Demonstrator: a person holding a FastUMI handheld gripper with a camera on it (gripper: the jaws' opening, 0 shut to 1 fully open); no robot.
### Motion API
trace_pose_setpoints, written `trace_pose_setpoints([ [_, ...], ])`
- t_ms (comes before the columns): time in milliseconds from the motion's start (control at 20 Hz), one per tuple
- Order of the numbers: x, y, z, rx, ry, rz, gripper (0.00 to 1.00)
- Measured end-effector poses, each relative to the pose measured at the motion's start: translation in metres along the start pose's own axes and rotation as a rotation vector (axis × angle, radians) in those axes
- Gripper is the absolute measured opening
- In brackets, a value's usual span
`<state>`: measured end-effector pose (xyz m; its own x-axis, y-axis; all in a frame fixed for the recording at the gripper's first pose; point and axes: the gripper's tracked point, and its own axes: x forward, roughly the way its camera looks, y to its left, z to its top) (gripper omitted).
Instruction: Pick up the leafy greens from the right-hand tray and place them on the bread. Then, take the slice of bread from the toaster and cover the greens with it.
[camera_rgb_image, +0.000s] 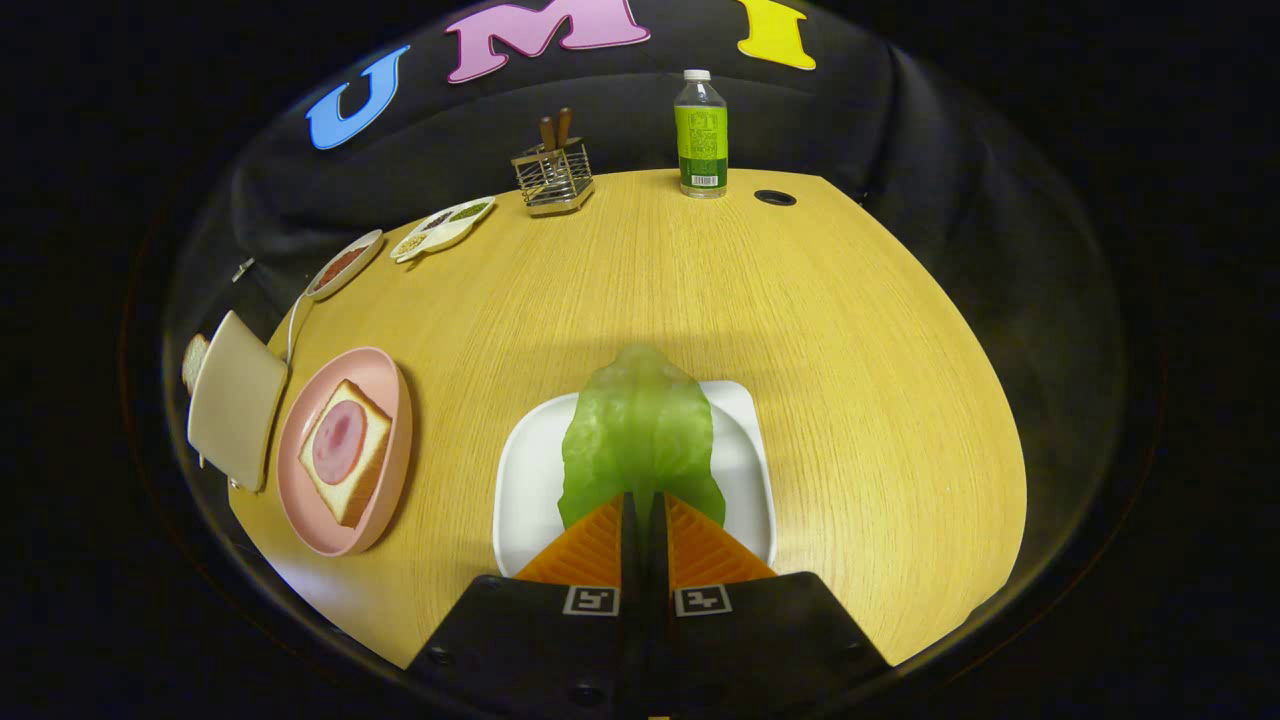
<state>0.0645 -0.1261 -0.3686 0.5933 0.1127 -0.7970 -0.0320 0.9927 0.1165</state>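
- The wooden table (800, 330) carries everything; it is the largest thing here, one surface under the whole job.
- One white tray (525, 470) lies just ahead of the fingers, and the single leafy green (640, 430) hangs over it, its near end pinched between the two fingers.
- The gripper (643, 500) is clenched on that leaf: the fingers stand nearly together with the leaf's lower edge caught in the narrow gap.
- One pink plate (300, 500) sits to the left of the tray, holding one slice of bread (365, 480) with one round of ham (338, 442) on top.
- One toaster (235, 400) stands just beyond the plate, touching or nearly touching its rim, with one further bread slice (194, 360) showing at its far side.
- By my reading the task is early: the leaf is grasped but not yet on the bread, and the toaster slice is untouched, so both placements remain.
- At the far edge stand one bottle (701, 135), one wire holder (553, 178), one divided dish (443, 228) and one small oval dish (343, 264).
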Motion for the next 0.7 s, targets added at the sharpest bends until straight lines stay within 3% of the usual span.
trace_pose_setpoints([
  [350, -0.037, 0.026, 0.023, -0.142, -0.053, -0.003, 0.05],
  [700, -0.085, 0.084, 0.05, -0.123, -0.114, 0.012, 0.05],
])
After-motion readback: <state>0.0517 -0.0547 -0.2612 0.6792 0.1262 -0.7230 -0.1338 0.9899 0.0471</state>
